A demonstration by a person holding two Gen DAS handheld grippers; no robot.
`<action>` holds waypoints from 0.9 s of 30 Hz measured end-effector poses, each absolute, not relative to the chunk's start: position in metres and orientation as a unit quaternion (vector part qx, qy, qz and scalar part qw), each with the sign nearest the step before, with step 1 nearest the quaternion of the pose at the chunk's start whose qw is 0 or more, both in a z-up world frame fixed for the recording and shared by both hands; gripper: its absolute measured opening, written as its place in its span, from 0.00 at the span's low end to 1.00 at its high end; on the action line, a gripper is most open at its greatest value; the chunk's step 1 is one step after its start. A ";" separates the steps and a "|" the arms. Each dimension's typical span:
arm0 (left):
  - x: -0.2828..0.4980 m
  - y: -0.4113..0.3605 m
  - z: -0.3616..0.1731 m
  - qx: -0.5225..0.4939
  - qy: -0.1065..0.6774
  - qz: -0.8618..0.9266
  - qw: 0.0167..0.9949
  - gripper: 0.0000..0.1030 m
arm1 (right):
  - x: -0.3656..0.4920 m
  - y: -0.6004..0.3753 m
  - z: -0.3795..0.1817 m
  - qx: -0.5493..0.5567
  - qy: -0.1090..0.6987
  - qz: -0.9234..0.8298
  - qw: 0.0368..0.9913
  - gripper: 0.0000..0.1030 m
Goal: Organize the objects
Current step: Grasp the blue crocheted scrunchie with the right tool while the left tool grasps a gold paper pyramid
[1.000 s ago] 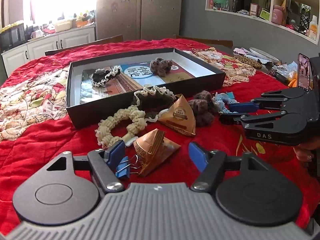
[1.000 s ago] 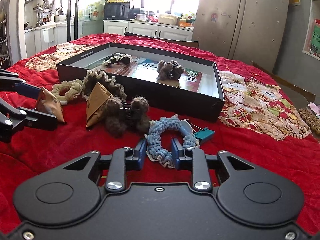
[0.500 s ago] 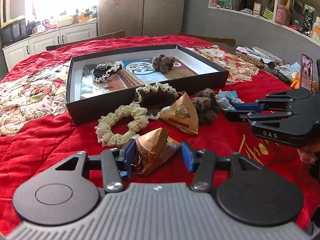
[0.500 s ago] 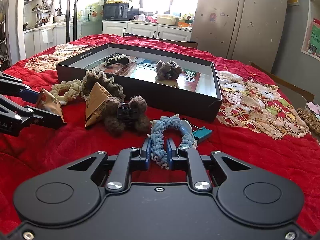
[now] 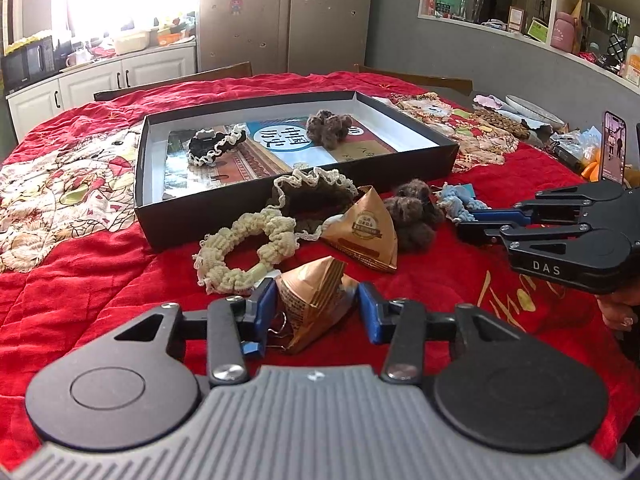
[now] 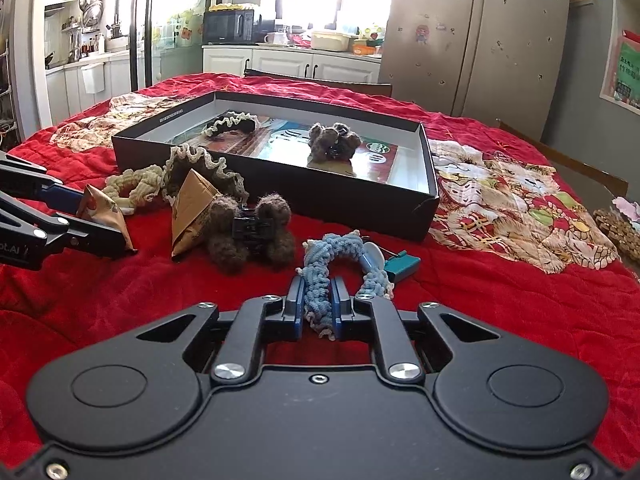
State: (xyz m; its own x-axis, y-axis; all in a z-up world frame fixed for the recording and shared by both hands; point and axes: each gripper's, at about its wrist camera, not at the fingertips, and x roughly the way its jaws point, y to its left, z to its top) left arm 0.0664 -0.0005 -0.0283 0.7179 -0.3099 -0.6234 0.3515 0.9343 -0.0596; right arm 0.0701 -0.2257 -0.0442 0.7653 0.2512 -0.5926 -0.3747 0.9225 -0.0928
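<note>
On the red cloth, a brown pyramid paper packet (image 5: 316,280) sits between the blue pads of my left gripper (image 5: 318,300), whose jaws are closing with both pads against it. My right gripper (image 6: 316,300) is shut on one side of a blue knitted scrunchie (image 6: 320,256). Loose in front of the black box (image 5: 200,216) lie a cream scrunchie (image 5: 240,256), a frilled dark scrunchie (image 5: 312,192), a second packet (image 5: 364,228) and a brown fuzzy hair clip (image 5: 412,216). Inside the box are a black frilled scrunchie (image 5: 212,144) and another brown fuzzy clip (image 5: 328,126).
A teal clip (image 6: 402,264) lies just right of the blue scrunchie. A blue binder clip (image 5: 256,344) sits under my left gripper's left finger. A phone (image 5: 614,146) stands among clutter at the table's right edge. Chairs stand behind the table.
Both grippers have closed in place: the left around the brown packet, the right onto the blue scrunchie, now pinched and bunched between its pads.
</note>
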 end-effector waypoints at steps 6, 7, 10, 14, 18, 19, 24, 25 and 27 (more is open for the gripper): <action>0.066 0.000 -0.027 0.030 0.330 -0.179 0.926 0.44 | 0.068 -0.227 -0.042 -0.096 0.299 0.170 0.934 0.12; 0.066 0.000 -0.026 0.031 0.330 -0.179 0.926 0.44 | 0.068 -0.228 -0.042 -0.095 0.299 0.171 0.934 0.12; 0.066 -0.001 -0.025 0.030 0.329 -0.179 0.927 0.42 | 0.067 -0.228 -0.041 -0.094 0.299 0.171 0.934 0.12; 0.065 -0.001 -0.022 0.031 0.327 -0.182 0.927 0.41 | 0.066 -0.228 -0.039 -0.088 0.298 0.175 0.934 0.12; 0.064 -0.002 -0.022 0.031 0.325 -0.184 0.927 0.40 | 0.064 -0.228 -0.037 -0.087 0.295 0.177 0.935 0.12; 0.064 -0.002 -0.022 0.030 0.324 -0.185 0.927 0.40 | 0.064 -0.228 -0.036 -0.087 0.295 0.178 0.935 0.12; 0.062 -0.002 -0.020 0.029 0.321 -0.189 0.928 0.39 | 0.062 -0.228 -0.033 -0.084 0.292 0.180 0.936 0.12; 0.061 -0.002 -0.019 0.029 0.320 -0.189 0.928 0.39 | 0.062 -0.228 -0.033 -0.084 0.291 0.181 0.936 0.12; 0.060 -0.002 -0.018 0.028 0.318 -0.190 0.928 0.39 | 0.061 -0.228 -0.031 -0.083 0.290 0.182 0.936 0.12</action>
